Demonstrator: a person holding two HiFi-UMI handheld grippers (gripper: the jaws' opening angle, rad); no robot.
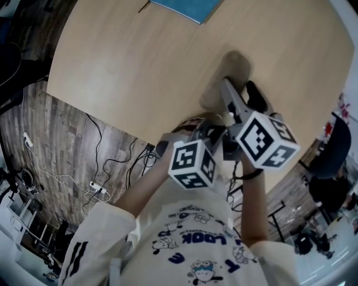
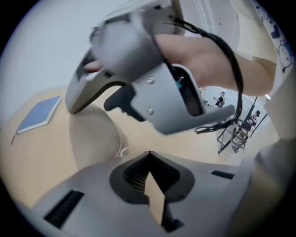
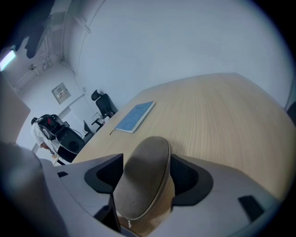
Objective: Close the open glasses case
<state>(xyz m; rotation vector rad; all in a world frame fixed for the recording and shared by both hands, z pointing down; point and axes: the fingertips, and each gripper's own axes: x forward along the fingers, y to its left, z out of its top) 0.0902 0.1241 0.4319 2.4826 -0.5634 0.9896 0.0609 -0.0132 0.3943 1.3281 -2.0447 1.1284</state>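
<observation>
The tan glasses case [image 1: 226, 75] lies on the wooden table [image 1: 140, 72] close to its near edge. My right gripper [image 1: 228, 95] reaches onto it from the near side. In the right gripper view the case [image 3: 143, 171] fills the gap between the two dark pads, so my right gripper [image 3: 144, 183] is shut on it. How far the case's lid stands open I cannot tell. My left gripper [image 1: 208, 133] hangs near the table's edge beside the right one, shut and empty [image 2: 149, 157]. From there the case [image 2: 92, 136] shows at the left, under the right gripper's grey body [image 2: 152, 92].
A blue notebook [image 1: 187, 6] lies at the table's far side, also seen as a blue notebook [image 3: 135, 116] from the right gripper. Cables and a power strip [image 1: 100, 190] lie on the floor at the left. An office chair [image 1: 335, 151] stands at the right.
</observation>
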